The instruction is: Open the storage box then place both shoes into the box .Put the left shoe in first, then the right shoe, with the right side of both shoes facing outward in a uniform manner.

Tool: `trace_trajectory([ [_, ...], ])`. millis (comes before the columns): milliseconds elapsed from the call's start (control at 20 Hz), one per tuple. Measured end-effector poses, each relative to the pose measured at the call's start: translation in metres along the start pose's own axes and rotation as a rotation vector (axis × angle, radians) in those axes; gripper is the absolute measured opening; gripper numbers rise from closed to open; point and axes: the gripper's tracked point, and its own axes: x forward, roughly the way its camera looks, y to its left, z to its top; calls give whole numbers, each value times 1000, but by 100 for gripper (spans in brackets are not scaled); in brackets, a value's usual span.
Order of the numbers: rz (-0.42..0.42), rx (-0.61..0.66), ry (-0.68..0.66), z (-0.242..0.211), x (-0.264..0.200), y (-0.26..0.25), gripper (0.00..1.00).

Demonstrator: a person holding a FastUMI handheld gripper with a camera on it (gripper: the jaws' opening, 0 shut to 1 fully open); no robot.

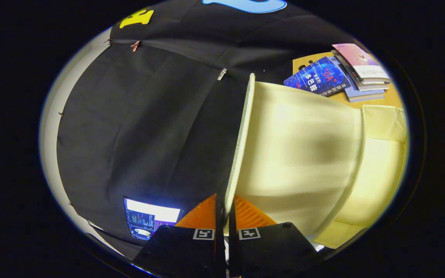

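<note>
My gripper is shut on the edge of the storage box lid, a pale cream panel that stands raised and tilted, seen from its inner side. Both fingers press on the lid's thin edge, which runs up and away from them. Beyond the lid to the right lies the cream body of the storage box, hinged to the lid. The view is rolled sideways.
A stack of books and a blue book lie on a wooden tabletop past the box. A lit screen glows low beside the fingers. Black cloth wall stretches behind the lid.
</note>
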Motion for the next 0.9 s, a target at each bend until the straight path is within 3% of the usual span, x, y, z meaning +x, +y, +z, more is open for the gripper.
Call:
trace_trajectory([
  [200, -10, -18, 4, -4, 2, -4, 10],
  [250, -15, -28, 2, -4, -1, -6, 17],
  [450, -50, -71, -8, -6, -18, -19, 87],
  [550, -77, -113, -38, -2, -34, -27, 97],
  [900, -252, -285, -210, 21, -124, -77, 98],
])
